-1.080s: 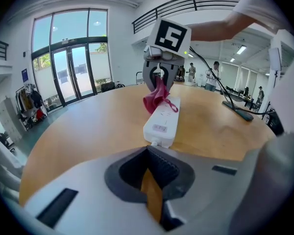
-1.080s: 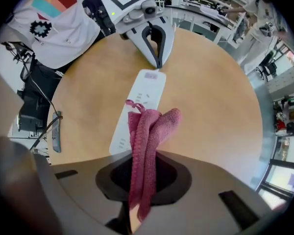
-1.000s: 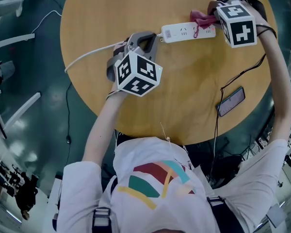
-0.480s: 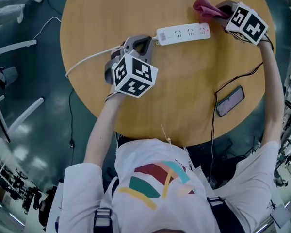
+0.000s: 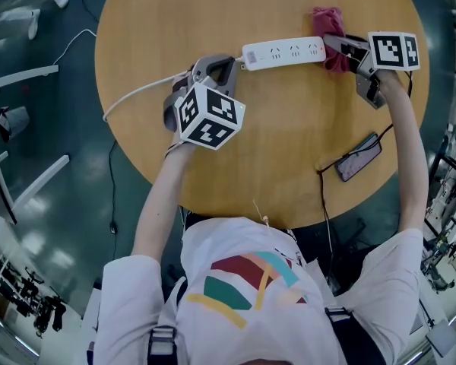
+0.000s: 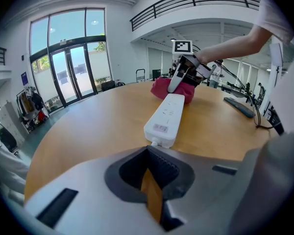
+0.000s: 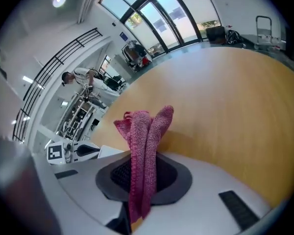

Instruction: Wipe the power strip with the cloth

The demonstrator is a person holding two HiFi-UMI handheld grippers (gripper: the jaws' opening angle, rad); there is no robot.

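A white power strip (image 5: 283,52) (image 6: 166,116) lies across the far part of the round wooden table (image 5: 273,143). My left gripper (image 5: 232,61) (image 6: 154,148) sits at the strip's left end, its jaws shut on the white cord (image 5: 137,91) just where it leaves the strip. My right gripper (image 5: 340,47) (image 7: 142,155) is shut on a folded pink cloth (image 5: 328,17) (image 7: 144,131) (image 6: 159,88). It holds the cloth against the table at the strip's right end, and the cloth's free part sticks out beyond the jaws.
A dark phone (image 5: 360,158) (image 6: 240,106) lies near the table's right edge with a black cable (image 5: 327,196) running off the front edge. The white cord trails off the table's left side. Railings and glass doors stand far behind.
My right gripper has carried the cloth off the top of the strip, out past its right end, then down to the table beside that end. The left gripper has stayed put.
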